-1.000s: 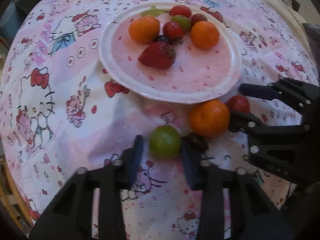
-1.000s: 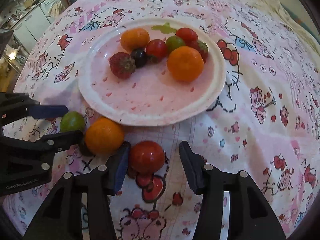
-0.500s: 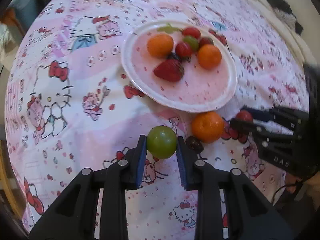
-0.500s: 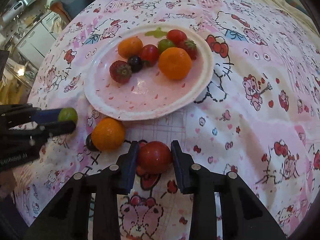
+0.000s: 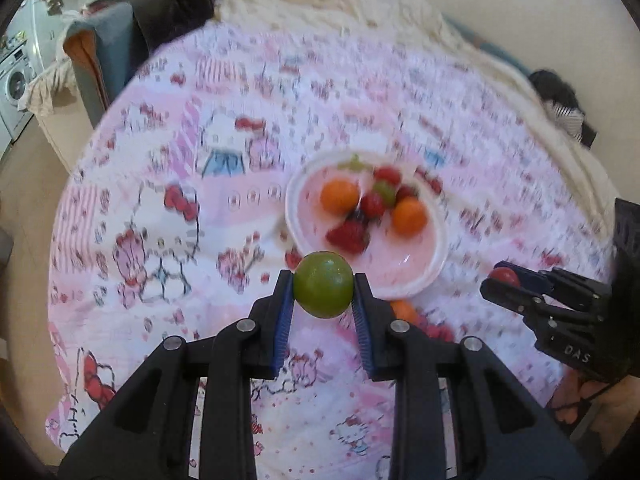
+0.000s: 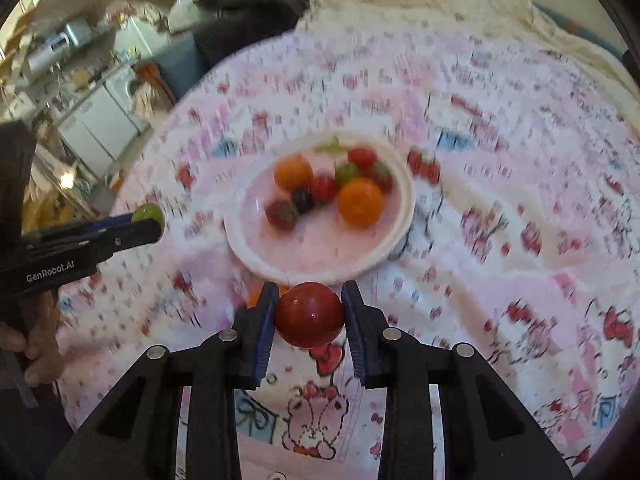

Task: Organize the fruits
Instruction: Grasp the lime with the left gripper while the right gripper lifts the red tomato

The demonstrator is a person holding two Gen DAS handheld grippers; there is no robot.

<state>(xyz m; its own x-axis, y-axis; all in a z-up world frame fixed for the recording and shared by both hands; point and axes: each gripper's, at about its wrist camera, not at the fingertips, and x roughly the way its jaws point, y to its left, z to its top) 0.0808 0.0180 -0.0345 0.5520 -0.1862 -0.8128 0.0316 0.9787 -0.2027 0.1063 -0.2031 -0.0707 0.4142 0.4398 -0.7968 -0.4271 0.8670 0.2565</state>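
Pink cloth (image 5: 160, 300) (wide bare margins), left hand-held gripper (image 5: 323, 292) clamping green fruit (image 5: 323, 285), right hand-held gripper (image 6: 309, 312) clamping red fruit (image 6: 309, 314)

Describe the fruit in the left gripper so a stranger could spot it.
Start at the white plate on the pink cartoon cloth. Nearer the camera, the left gripper clamps a round green fruit. It alone is green and held; the other held fruit is red.
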